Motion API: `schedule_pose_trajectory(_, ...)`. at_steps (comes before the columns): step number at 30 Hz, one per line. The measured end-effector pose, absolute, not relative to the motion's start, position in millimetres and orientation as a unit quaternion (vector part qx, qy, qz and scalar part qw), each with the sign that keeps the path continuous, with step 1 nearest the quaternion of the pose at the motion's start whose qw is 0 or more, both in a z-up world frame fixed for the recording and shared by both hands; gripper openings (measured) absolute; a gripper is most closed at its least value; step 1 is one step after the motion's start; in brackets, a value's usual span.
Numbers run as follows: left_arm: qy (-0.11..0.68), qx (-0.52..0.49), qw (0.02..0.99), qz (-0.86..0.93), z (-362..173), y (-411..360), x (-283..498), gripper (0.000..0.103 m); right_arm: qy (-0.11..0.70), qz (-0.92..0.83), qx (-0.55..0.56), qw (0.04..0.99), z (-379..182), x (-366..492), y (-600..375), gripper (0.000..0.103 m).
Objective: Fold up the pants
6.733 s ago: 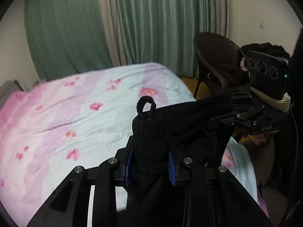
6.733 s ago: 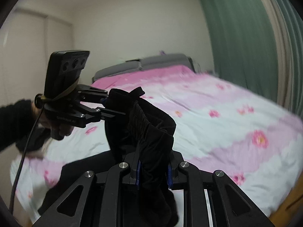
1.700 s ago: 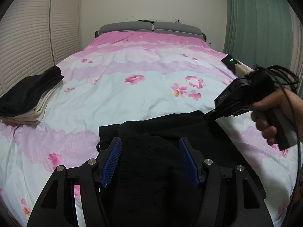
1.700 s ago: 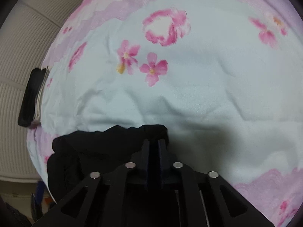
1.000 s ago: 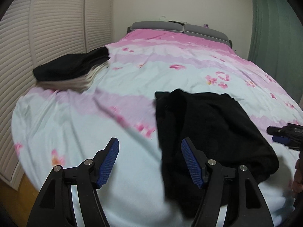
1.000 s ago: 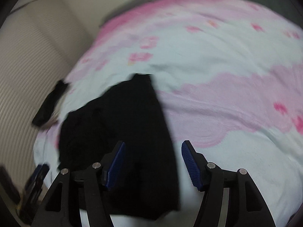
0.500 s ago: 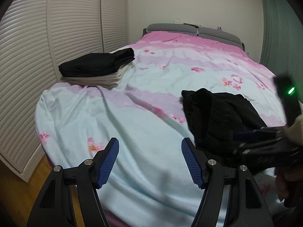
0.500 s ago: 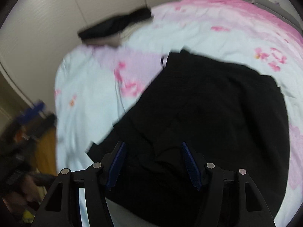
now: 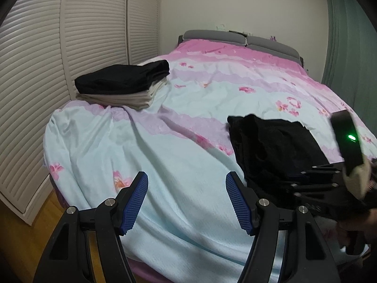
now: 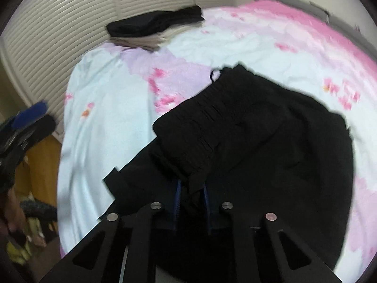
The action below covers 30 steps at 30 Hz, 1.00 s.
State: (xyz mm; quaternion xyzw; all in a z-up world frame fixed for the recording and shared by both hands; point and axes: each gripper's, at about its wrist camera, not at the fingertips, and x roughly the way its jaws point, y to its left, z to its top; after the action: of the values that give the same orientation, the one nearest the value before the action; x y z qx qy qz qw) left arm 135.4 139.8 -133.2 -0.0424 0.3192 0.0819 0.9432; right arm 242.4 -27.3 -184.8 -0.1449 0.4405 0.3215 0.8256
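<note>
Black tool (image 9: 186, 200) arms; ribbed blue pads (image 9: 238, 204); silver screws (image 9: 263, 202)

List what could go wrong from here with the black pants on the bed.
1. The right hand-held gripper pinches only a bunched fold of the black pants; pulling may drag the heap and add creases rather than a clean fold.
2. The left hand-held gripper is open over the bedspread, off the pants, so one side is unsupported and may sag.
3. The pants lie near the foot edge and could slide off.
</note>
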Motion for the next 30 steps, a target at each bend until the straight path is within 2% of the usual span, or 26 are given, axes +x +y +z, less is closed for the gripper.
schedule_pose_trajectory(6, 0.316, -0.046, 0.944, 0.084, -132, 142, 135, 0.068, 0.412, 0.335, -0.213, 0.820, -185, 197, -30, 0.018)
schedule_pose_trajectory(10, 0.323, -0.041, 0.942, 0.080, -134, 140, 135, 0.068, 0.413, 0.327, -0.203, 0.826, -208, 196, -36, 0.025)
schedule_pose_trajectory(13, 0.322, -0.037, 0.943, 0.078, -133, 139, 136, 0.068, 0.426, 0.332, -0.160, 0.826, -199, 206, -43, 0.031)
schedule_pose_trajectory(18, 0.312, -0.041, 0.946, 0.080, -128, 139, 134, 0.068, 0.414, 0.362, -0.066, 0.833, -167, 219, -75, 0.058)
schedule_pose_trajectory(20, 0.308, -0.042, 0.947, 0.076, -126, 137, 133, 0.068, 0.404, 0.365, -0.041, 0.838, -155, 222, -88, 0.061)
schedule_pose_trajectory(25, 0.303, -0.053, 0.950, 0.046, -125, 117, 136, 0.069, 0.394, 0.320, 0.040, 0.861, -140, 230, -139, 0.062)
schedule_pose_trajectory(27, 0.306, -0.059, 0.950, 0.027, -126, 102, 140, 0.069, 0.394, 0.272, 0.097, 0.873, -144, 232, -173, 0.073)
schedule_pose_trajectory(30, 0.310, -0.072, 0.948, -0.001, -133, 79, 146, 0.069, 0.402, 0.206, 0.170, 0.876, -160, 231, -214, 0.079)
